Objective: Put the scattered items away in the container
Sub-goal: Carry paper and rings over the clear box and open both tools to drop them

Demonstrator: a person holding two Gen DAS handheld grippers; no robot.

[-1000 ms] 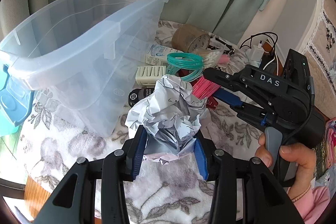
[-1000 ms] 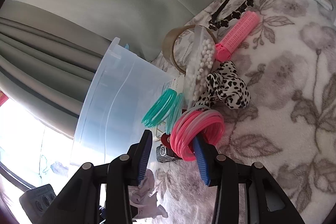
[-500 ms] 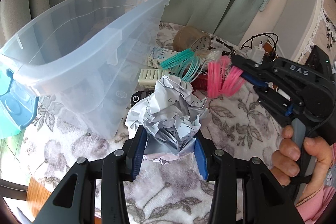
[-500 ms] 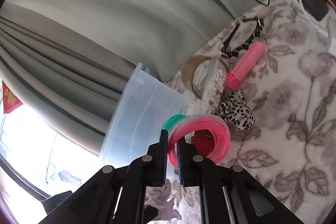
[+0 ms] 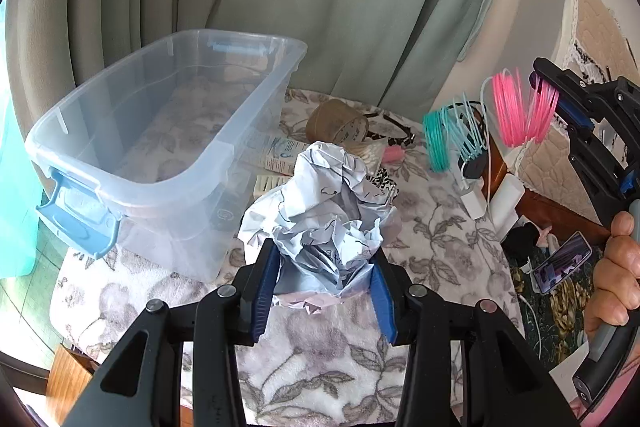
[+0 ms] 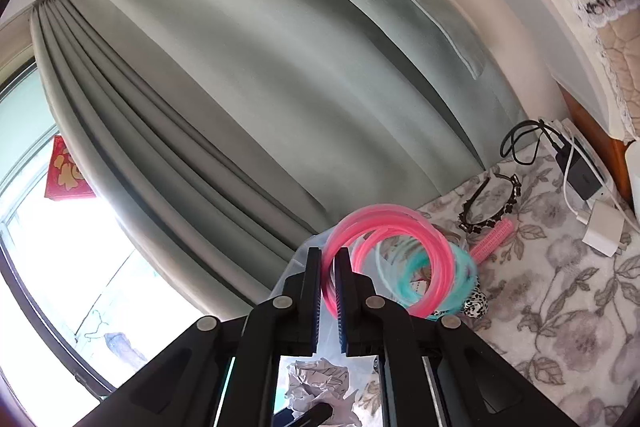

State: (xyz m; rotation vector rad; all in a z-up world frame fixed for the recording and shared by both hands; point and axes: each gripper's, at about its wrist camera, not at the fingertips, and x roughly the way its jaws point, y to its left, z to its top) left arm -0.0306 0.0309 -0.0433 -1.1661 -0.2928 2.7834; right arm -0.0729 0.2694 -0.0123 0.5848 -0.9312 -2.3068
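My left gripper (image 5: 322,287) is shut on a crumpled ball of white paper (image 5: 320,211) and holds it above the floral cloth, right of the clear plastic bin (image 5: 160,131). My right gripper (image 6: 329,291) is shut on a bundle of pink cord rings (image 6: 384,251), with teal rings (image 6: 456,275) hanging from them. In the left wrist view the right gripper (image 5: 548,95) holds the pink rings (image 5: 516,111) and teal rings (image 5: 444,143) high at the right, well above the table.
On the cloth behind the paper lie a brown tape roll (image 5: 336,123), a small box (image 5: 276,151), a black headband (image 6: 488,203), a pink hair roller (image 6: 492,239) and a spotted item (image 6: 476,307). Chargers and cables (image 6: 580,171) lie at the far right. Curtains hang behind.
My right gripper closed on the pink rings and lifted them, with the teal rings, up and to the right. My left gripper rose with the paper ball.
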